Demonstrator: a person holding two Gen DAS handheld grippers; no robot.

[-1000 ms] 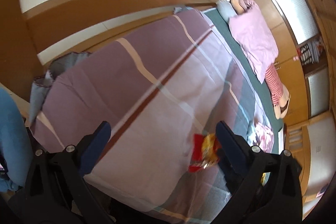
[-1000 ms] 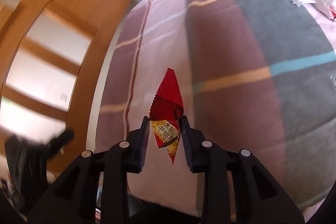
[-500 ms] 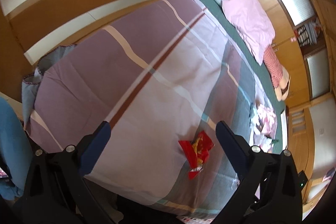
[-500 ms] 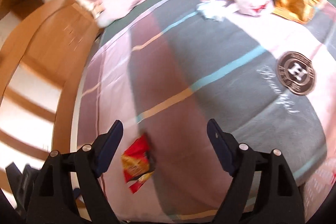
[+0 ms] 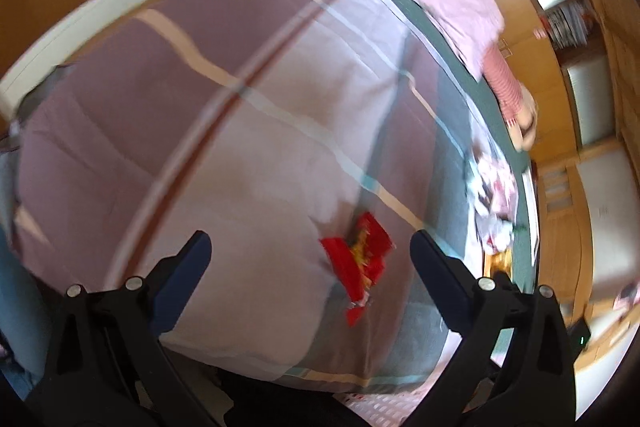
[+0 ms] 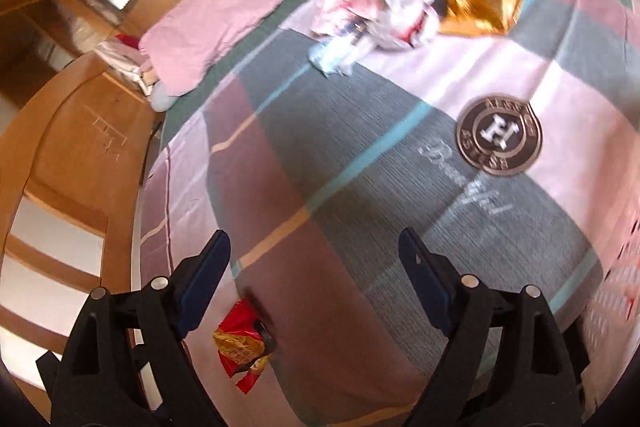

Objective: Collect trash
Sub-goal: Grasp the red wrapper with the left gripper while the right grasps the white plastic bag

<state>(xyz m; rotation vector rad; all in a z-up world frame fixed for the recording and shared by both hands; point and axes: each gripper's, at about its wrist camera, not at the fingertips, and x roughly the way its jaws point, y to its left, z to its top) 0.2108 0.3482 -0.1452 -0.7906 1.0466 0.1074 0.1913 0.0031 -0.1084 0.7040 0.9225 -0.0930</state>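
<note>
Left wrist view: the left gripper [image 5: 306, 259] gapes wide and empty above the red snack wrapper [image 5: 360, 259] lying crumpled on the plaid quilt [image 5: 240, 131]. Right wrist view: the right gripper [image 6: 314, 267] is equally wide and empty, the red snack wrapper [image 6: 242, 345] below it and a trash pile [image 6: 404, 7] far across; the wrapper is probably light, crinkly and slippery, best pinched at a raised fold.

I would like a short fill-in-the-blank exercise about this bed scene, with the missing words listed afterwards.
1. The crumpled red snack wrapper lies on the striped ____.
2. Both the left claw and the right claw are ____.
3. The shiny wrapper beside the white crumpled trash pile is ____ in colour.
4. The round emblem on the cover shows the letter ____.

Missing words: bedcover; open; gold; H
</note>
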